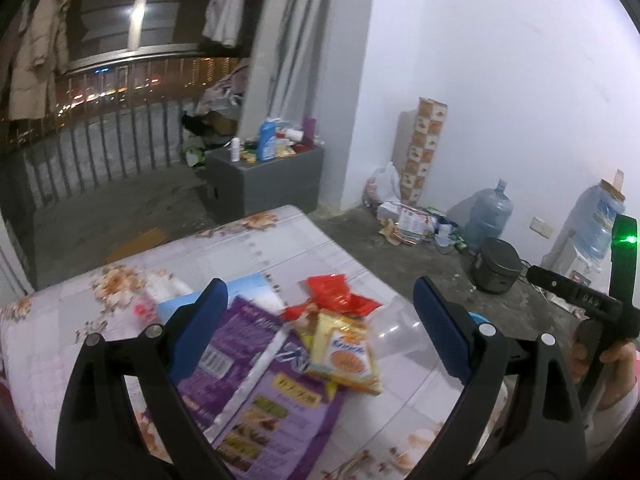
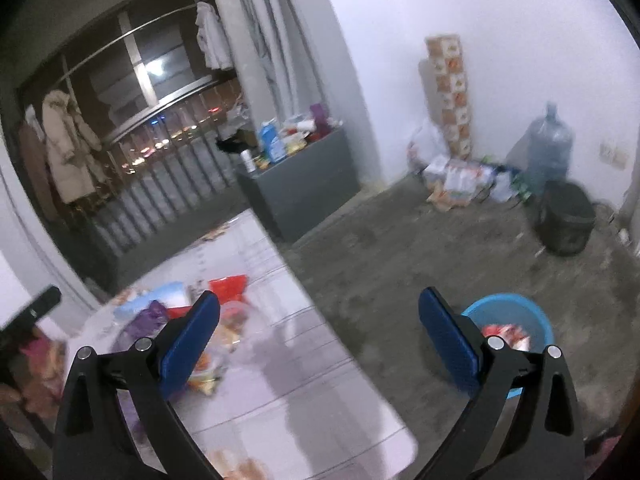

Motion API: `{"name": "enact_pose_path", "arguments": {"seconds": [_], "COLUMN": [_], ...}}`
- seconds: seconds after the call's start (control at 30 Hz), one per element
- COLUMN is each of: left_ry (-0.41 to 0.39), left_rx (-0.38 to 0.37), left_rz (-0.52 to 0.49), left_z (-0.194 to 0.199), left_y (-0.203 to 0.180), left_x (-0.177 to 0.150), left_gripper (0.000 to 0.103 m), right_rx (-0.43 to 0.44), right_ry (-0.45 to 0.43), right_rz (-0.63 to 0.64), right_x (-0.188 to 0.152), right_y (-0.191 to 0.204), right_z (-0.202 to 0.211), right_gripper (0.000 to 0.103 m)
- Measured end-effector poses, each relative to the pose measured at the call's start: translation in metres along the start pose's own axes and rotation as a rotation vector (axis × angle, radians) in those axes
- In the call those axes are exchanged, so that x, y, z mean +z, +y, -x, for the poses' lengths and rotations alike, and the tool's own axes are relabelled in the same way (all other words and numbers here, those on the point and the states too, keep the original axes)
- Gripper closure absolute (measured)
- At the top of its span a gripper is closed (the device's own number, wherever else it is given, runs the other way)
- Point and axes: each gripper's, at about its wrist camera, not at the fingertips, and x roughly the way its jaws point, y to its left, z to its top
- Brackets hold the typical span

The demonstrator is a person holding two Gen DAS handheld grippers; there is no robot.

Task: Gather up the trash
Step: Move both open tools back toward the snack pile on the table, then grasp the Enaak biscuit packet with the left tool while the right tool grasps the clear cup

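In the left wrist view my left gripper hangs open over a heap of trash on the flowered table. Between its fingers lie a large purple bag, a yellow snack packet, a red wrapper and a clear plastic cup. A light blue sheet lies under them. My right gripper is open and holds nothing, over the table's right edge. A blue basin with red wrappers in it stands on the floor below it. The same trash heap shows blurred at the left.
A grey cabinet loaded with bottles stands beyond the table. Water jugs, a dark round pot, a tall patterned box and scattered packets line the white wall. A balcony railing with hanging coats is at the left. A hand holds the other gripper's handle.
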Motion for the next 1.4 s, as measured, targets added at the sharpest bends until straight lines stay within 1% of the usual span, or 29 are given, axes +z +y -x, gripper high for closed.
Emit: {"name": "enact_pose_path", "arguments": {"seconds": [0.17, 0.3, 0.43, 0.47, 0.5, 0.57, 0.63, 0.67, 0.73, 0.83, 0.9, 0.97, 1.13, 1.3, 1.4], "left_ry": [0.015, 0.039, 0.070, 0.083, 0.099, 0.144, 0.187, 0.222, 0.295, 0.375, 0.428, 0.462, 0.533, 0.587, 0.590], "left_rx": [0.005, -0.009, -0.052, -0.062, -0.075, -0.094, -0.106, -0.108, -0.111, -0.122, -0.120, -0.114, -0.082, -0.075, -0.071], "left_rz": [0.025, 0.028, 0.012, 0.003, -0.004, -0.004, -0.001, 0.000, 0.010, 0.033, 0.042, 0.041, 0.002, -0.011, -0.023], "left_z": [0.002, -0.004, -0.016, -0.021, -0.028, -0.043, -0.056, -0.066, -0.088, -0.111, -0.127, -0.139, -0.160, -0.171, -0.173], "left_y": [0.018, 0.025, 0.022, 0.019, 0.018, 0.015, 0.014, 0.013, 0.013, 0.015, 0.016, 0.016, 0.011, 0.008, 0.004], "left_x": [-0.014, -0.024, -0.033, -0.035, -0.037, -0.042, -0.045, -0.047, -0.052, -0.059, -0.064, -0.068, -0.078, -0.091, -0.096], "left_gripper": [0.014, 0.014, 0.014, 0.016, 0.022, 0.026, 0.035, 0.037, 0.047, 0.056, 0.060, 0.061, 0.070, 0.076, 0.079], "right_rx": [0.100, 0.126, 0.153, 0.156, 0.162, 0.172, 0.183, 0.191, 0.206, 0.226, 0.239, 0.259, 0.302, 0.330, 0.347], "right_ry": [0.089, 0.133, 0.182, 0.191, 0.203, 0.227, 0.245, 0.259, 0.286, 0.324, 0.345, 0.367, 0.411, 0.448, 0.466], "right_rz": [-0.041, -0.040, -0.039, -0.038, -0.037, -0.037, -0.039, -0.039, -0.039, -0.043, -0.047, -0.054, -0.067, -0.071, -0.076], "right_x": [-0.008, -0.014, -0.017, -0.017, -0.017, -0.018, -0.019, -0.019, -0.020, -0.022, -0.024, -0.026, -0.031, -0.038, -0.041], "right_y": [0.012, 0.023, 0.033, 0.035, 0.037, 0.039, 0.040, 0.040, 0.041, 0.043, 0.043, 0.043, 0.042, 0.045, 0.045], "right_z": [-0.021, -0.037, -0.055, -0.061, -0.066, -0.076, -0.083, -0.088, -0.099, -0.114, -0.120, -0.128, -0.141, -0.150, -0.153], "right_gripper": [0.006, 0.006, 0.006, 0.007, 0.009, 0.011, 0.013, 0.016, 0.018, 0.024, 0.028, 0.030, 0.037, 0.047, 0.052]}}
